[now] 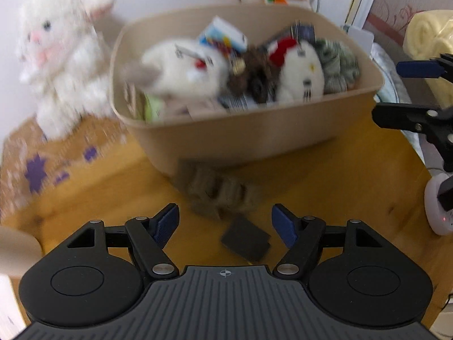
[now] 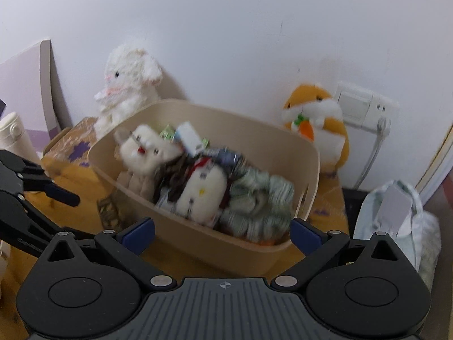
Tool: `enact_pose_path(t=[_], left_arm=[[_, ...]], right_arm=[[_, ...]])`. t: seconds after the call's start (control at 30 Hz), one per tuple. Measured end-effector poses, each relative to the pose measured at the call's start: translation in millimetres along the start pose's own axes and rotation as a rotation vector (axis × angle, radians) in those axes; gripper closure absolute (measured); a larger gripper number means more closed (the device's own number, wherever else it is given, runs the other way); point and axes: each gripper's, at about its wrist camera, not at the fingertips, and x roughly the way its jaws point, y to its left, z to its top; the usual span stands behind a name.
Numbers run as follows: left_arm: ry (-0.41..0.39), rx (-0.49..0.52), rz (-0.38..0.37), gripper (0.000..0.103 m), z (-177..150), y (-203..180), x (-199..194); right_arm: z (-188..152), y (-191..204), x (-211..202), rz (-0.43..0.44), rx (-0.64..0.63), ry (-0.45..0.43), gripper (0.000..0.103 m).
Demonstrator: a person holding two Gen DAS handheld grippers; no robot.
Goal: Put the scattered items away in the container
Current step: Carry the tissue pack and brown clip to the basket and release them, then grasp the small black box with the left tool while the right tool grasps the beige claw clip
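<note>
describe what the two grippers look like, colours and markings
Both the left gripper and right gripper match: matte black linkage arms with silver pivot pins, blue ridged finger pads, and a grey ribbed body carrying a small white crosshair mark.

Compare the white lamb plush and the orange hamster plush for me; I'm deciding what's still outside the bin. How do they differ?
The white lamb plush is all white and shaggy with a pink nose; the orange hamster plush is orange and white, smoother, holding a carrot. The lamb sits on a patterned cardboard box left of the beige bin; the hamster sits behind the bin's right side by a wall socket. Both sit upright outside the bin, against the wall.
</note>
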Motion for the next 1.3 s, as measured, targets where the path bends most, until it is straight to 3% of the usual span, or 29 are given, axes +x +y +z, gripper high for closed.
enact_pose_path(t=[0.5,0.97,1.13,1.3], left_arm=[[0.054,-0.119,0.107,0.029,-24.1,0.4,31.1],[0.06,-0.233,0.197,0.03,-38.1,59.7,24.0],[0.045,-0.245,0.195,0.03,-37.5,77.7,23.1],[0.056,-0.256,0.193,0.034,-37.1,92.3,24.3]], right_arm=[[-40.1,7.1,15.8,0.035,0.003,0.088,0.0],[-35.1,64.2,58.3,0.164,-0.115,0.095,0.0],[-32.8,86.5,75.1,0.194,-0.171,0.093,0.0],[-26.9,104.7,91.4,0.221,-0.2,0.091,0.008]])
